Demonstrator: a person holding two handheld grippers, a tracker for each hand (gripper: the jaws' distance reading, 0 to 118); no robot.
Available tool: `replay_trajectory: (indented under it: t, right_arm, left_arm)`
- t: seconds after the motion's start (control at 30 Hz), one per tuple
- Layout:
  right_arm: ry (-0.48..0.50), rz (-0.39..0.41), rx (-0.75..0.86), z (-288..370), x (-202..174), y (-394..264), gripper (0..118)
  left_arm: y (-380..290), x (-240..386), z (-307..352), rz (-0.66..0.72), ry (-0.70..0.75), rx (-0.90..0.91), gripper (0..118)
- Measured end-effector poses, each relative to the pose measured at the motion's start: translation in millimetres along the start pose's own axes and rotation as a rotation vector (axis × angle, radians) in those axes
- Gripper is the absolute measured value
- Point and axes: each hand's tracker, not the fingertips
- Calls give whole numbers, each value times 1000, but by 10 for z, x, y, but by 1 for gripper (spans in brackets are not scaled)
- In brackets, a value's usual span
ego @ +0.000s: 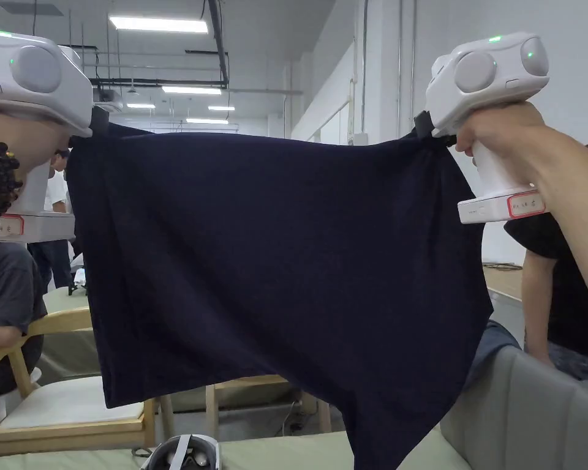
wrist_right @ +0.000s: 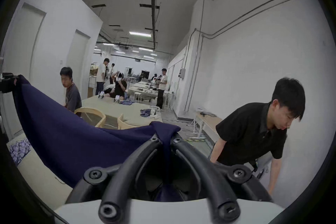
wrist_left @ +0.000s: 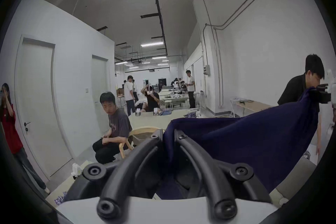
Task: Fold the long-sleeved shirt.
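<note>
A dark navy shirt (ego: pixel 274 269) hangs spread in the air in front of me, stretched between both grippers held high. My left gripper (ego: pixel 98 122) is shut on its upper left corner, and my right gripper (ego: pixel 426 127) is shut on its upper right corner. In the left gripper view the black jaws (wrist_left: pixel 168 134) pinch a fold of the navy cloth (wrist_left: pixel 245 146), which runs off to the other gripper (wrist_left: pixel 323 93). In the right gripper view the jaws (wrist_right: pixel 165 138) clamp the cloth (wrist_right: pixel 72 137) the same way. The shirt's lower right part dips toward the table.
A pale green table (ego: pixel 268 454) lies below with a headset (ego: pixel 182 454) on its near edge. Wooden chairs (ego: pixel 54 391) stand behind the shirt. A grey padded seat back (ego: pixel 531 416) is at the lower right. People sit at the left (wrist_left: pixel 114 128) and bend at the right (wrist_right: pixel 254 129).
</note>
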Motion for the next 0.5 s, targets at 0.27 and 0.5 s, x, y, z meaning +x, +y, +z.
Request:
replay_trajectory:
  t: [0.27, 0.5]
  right_arm:
    - [80, -41, -167, -314, -310, -1072, 5]
    - [131, -68, -383, -543, -643, -2424, 5]
  left_arm:
    - [-1045, -22, -225, 14, -15, -145, 13]
    - [-2375, 36, -305, 3, -41, -373, 13]
